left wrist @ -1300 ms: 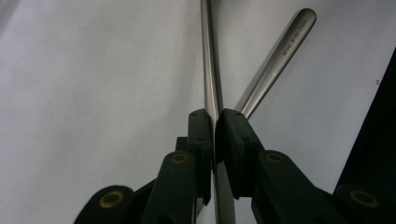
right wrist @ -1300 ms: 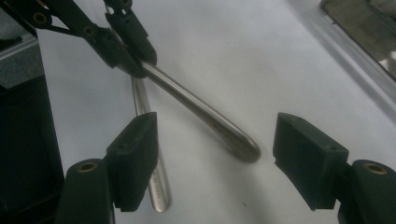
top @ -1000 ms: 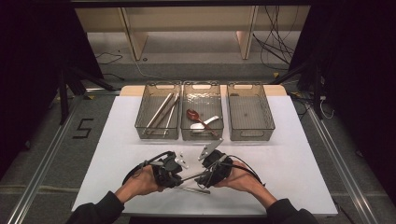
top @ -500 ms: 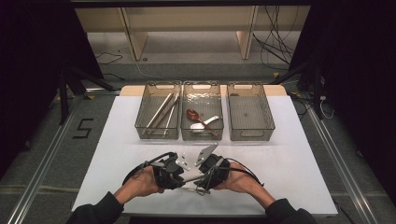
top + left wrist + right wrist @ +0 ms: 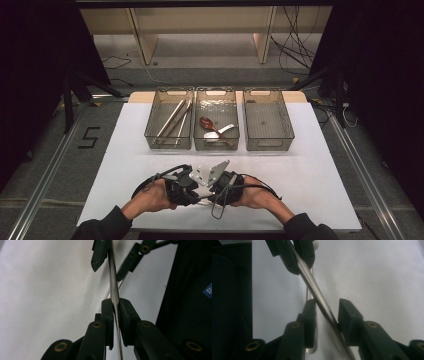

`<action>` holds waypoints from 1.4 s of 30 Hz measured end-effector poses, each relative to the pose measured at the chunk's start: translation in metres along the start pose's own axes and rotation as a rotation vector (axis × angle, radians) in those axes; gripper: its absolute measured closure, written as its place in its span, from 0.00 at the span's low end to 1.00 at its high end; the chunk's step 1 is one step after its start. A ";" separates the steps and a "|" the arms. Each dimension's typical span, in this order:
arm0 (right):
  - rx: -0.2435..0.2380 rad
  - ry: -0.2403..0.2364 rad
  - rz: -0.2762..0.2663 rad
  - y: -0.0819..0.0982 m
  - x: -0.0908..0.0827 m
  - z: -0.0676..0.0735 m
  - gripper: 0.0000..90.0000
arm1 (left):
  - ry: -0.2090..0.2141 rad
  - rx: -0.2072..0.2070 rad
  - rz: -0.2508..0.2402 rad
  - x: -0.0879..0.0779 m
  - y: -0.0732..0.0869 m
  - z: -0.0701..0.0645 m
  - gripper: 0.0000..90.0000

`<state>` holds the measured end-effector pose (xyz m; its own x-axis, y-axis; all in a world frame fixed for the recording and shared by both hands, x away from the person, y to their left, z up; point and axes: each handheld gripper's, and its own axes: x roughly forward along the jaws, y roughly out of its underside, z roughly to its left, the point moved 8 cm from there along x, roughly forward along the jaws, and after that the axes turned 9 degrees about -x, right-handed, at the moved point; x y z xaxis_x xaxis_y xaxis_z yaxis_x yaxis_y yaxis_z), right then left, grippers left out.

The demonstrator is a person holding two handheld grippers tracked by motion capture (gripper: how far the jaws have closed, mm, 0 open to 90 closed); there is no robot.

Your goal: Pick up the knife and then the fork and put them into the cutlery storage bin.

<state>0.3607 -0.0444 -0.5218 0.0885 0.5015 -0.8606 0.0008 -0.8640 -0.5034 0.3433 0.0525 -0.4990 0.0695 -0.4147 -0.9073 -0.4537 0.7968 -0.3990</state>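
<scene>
- Left gripper point(image 5: 113, 315) of mine is pinching one thin metal utensil handle point(image 5: 113, 282), its pads pressed on both sides of the bar, low in the middle of the left gripper view.
- Right gripper point(image 5: 324, 312) has just been closing; the handle passes slanted between its jaws and touches the right pad, with a gap at the left pad.
- I count three clear bins point(image 5: 217, 149) in a row in the upper middle of the high view: long metal sticks point(image 5: 172, 120) in the left one, two spoons point(image 5: 214, 129) in the middle one.
- Both of my hands point(image 5: 150, 197) meet near the bottom edge of the white table point(image 5: 320, 175), with free surface on both sides.
- Right gripper view shows a second metal piece point(image 5: 311, 322) lying on the table behind the handle; the high view hides it under the grippers.
</scene>
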 end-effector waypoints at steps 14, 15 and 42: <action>-0.186 -0.074 0.029 0.002 -0.003 0.017 0.93 | 0.039 0.078 0.019 0.002 0.004 -0.006 0.90; -0.187 -0.070 0.031 0.002 -0.003 0.018 0.94 | 0.038 0.075 0.012 0.002 0.003 -0.006 0.90; 0.028 0.122 0.096 0.046 -0.040 -0.032 0.94 | 0.014 -0.121 -0.298 -0.042 -0.015 0.022 0.35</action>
<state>0.3888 -0.1054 -0.5081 0.2073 0.4058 -0.8902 -0.0411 -0.9055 -0.4223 0.3668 0.0675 -0.4583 0.2039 -0.6287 -0.7504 -0.5177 0.5813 -0.6277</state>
